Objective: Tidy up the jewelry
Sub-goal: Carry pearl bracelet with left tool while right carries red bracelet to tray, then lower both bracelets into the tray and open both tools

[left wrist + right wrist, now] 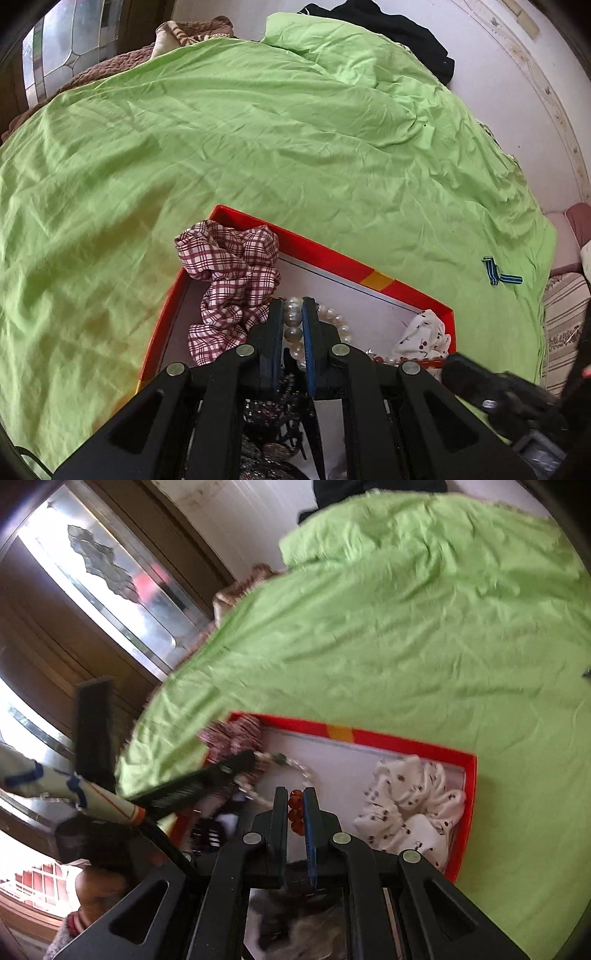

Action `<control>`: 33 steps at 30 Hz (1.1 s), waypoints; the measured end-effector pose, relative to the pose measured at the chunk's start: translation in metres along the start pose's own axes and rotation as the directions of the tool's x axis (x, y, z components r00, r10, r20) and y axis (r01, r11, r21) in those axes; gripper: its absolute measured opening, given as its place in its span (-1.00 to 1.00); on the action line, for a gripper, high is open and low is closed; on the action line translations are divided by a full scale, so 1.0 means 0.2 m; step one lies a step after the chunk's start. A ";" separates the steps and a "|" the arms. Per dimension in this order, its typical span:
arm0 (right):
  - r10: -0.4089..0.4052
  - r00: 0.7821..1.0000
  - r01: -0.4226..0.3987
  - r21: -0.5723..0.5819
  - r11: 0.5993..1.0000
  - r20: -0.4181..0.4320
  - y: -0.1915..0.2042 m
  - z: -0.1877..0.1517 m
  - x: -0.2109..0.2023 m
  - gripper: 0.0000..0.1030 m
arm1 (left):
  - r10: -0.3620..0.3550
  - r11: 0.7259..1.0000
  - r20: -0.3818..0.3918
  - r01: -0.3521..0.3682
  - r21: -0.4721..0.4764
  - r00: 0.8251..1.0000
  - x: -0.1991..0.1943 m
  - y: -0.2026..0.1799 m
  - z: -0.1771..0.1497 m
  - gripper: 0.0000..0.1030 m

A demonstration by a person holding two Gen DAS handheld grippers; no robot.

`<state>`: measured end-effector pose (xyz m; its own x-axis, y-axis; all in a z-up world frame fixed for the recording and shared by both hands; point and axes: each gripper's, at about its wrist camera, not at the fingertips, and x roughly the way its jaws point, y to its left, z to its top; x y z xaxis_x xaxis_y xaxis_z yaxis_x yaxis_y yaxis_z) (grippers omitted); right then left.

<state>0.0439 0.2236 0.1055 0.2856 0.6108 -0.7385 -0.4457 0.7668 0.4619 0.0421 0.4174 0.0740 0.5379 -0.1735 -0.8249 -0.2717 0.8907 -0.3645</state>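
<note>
Both grippers hang nose-down over the red tray (325, 254), the landmark here. The left gripper (293, 314) has its jaws drawn almost together, a narrow slot through which pearl beads show. Whether the pads actually pinch the pearl strand (332, 317) or merely hover above it, I cannot tell. The strand lies directly ahead of and beneath that gripper, near the tray's middle, its curve running off toward the tray's right end.

The right gripper (295, 797) is likewise nearly closed, with a short row of amber beads (295, 814) seen in its slot, running lengthwise along the fingers; held or only behind them, I cannot say. So each tool is nearest its own string: left to pearls, right to amber.

Within the tray, a plaid scrunchie (229, 277) fills the far left corner and a white cherry-print scrunchie (410, 805) the right end. Dark beaded pieces lie at the near edge, under the left gripper.

The tray sits on a rumpled green bedsheet (258, 140). Beyond it are a white wall, dark clothing, and a glass-panelled door.
</note>
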 end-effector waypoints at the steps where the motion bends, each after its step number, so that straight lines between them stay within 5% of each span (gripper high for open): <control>1: -0.009 1.000 0.009 0.005 1.000 -0.002 -0.02 -0.01 0.01 -0.81 | -0.004 1.000 -0.001 0.004 0.001 1.000 0.00 0.00 0.00 -0.81; 5: -0.044 0.999 0.044 0.011 0.999 0.014 -0.07 -0.03 -0.01 -0.71 | -0.009 1.000 0.012 0.008 0.023 1.000 -0.01 -0.04 -0.02 -0.51; 8: -0.049 0.998 0.049 0.002 0.999 0.032 -0.07 -0.03 -0.05 -0.27 | -0.015 0.999 0.037 0.014 0.031 0.999 -0.05 -0.09 -0.03 -0.18; 14: -0.061 0.995 0.063 -0.023 0.998 0.076 -0.07 -0.09 -0.20 -0.20 | -0.031 0.998 0.079 0.026 0.064 0.996 -0.20 -0.19 -0.08 -0.17; 21: -0.213 0.970 0.220 -0.051 0.974 0.115 -0.19 -0.31 -0.38 -0.14 | 0.026 0.995 0.161 -0.042 0.093 0.987 -0.49 -0.22 -0.26 0.01; 28: -0.266 0.964 0.266 -0.030 0.963 0.019 -0.26 -0.37 -0.20 -0.16 | 0.126 0.982 0.230 -0.154 0.112 0.965 -0.66 -0.18 -0.51 0.02; 29: -0.287 0.958 0.287 -0.019 0.958 0.005 -0.27 -0.36 -0.16 -0.25 | 0.134 0.980 0.235 -0.164 0.113 0.963 -0.67 -0.18 -0.54 0.02; 31: -0.293 0.956 0.294 0.010 0.956 -0.013 -0.30 -0.35 -0.13 -0.72 | 0.142 0.978 0.239 -0.174 0.119 0.961 -0.69 -0.17 -0.58 0.02; 33: -0.282 0.959 0.282 0.047 0.958 -0.011 -0.33 -0.35 -0.14 -0.76 | 0.153 0.974 0.246 -0.188 0.125 0.957 -0.70 -0.16 -0.60 0.02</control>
<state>0.0049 0.1424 0.0618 0.3901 0.3676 -0.8442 -0.3063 0.9164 0.2575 -0.1202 0.3614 0.1484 0.6694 0.0734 -0.7393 -0.2659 0.9528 -0.1462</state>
